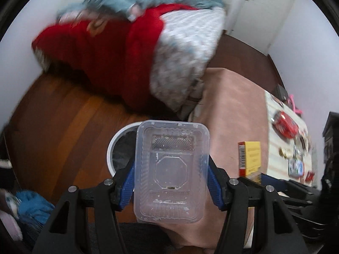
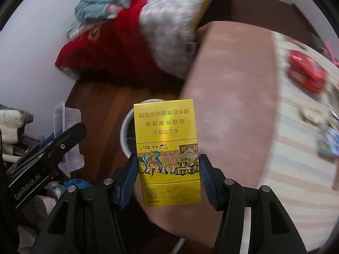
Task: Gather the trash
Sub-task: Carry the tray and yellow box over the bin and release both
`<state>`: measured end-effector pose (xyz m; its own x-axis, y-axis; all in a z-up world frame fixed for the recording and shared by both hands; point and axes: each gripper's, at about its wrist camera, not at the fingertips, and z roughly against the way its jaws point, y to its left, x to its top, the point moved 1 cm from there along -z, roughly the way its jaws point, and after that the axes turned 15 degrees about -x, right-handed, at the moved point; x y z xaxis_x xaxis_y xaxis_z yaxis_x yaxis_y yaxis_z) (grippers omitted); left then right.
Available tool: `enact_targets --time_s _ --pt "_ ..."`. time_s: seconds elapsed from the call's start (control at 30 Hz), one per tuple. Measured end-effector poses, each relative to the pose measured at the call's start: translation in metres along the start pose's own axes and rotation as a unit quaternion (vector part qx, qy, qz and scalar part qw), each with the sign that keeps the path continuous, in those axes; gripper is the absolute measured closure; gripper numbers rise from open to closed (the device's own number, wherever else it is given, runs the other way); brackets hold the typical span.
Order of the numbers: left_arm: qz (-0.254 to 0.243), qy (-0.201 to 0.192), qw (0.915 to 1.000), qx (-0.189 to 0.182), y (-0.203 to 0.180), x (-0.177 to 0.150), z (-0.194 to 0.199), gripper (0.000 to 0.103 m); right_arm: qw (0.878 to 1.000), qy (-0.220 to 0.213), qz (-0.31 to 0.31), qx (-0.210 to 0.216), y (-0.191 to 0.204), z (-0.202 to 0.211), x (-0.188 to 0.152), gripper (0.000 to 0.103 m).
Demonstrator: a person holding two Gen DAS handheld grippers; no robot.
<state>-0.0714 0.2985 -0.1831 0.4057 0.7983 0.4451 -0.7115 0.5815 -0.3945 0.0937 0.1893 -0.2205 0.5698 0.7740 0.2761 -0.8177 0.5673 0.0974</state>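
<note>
My left gripper (image 1: 171, 173) is shut on a clear plastic food container (image 1: 171, 169), held above a white-rimmed trash bin with a dark liner (image 1: 121, 146) on the wooden floor. My right gripper (image 2: 167, 169) is shut on a yellow cigarette box (image 2: 167, 148), held above the same bin (image 2: 127, 131). The yellow box also shows in the left wrist view (image 1: 250, 158), to the right of the container. The left gripper with its container (image 2: 67, 135) shows at the left of the right wrist view.
A pink-covered table (image 1: 233, 110) stands right of the bin, with a striped cloth (image 2: 296, 148) holding a red can (image 1: 285, 123) and small items. A pile of red, grey and teal bedding (image 1: 131, 53) lies behind. Clothes (image 1: 31, 207) lie at the lower left.
</note>
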Motion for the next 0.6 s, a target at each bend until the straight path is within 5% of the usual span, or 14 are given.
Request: enact_targets --time_s 0.17,0.4,0.53,0.6 --pt "0.071 0.057 0.9953 -0.035 0.077 0.020 -0.033 0.047 0.999 0.042 0.030 -0.002 0.041 -0.064 0.040 0.044" --pt "0.162 0.117 0.9779 -0.062 0.146 0.028 -0.092 0.043 0.993 0.091 0.071 -0.036 0.079 -0.142 0.080 0.044" --pt "0.203 0.097 0.9731 -0.050 0.166 0.030 -0.103 0.004 0.988 0.119 0.090 -0.043 0.086 -0.177 0.094 0.044" --pt "0.209 0.097 0.9723 -0.042 0.175 0.029 -0.104 0.004 0.986 0.129 0.093 -0.042 0.087 -0.190 0.095 0.044"
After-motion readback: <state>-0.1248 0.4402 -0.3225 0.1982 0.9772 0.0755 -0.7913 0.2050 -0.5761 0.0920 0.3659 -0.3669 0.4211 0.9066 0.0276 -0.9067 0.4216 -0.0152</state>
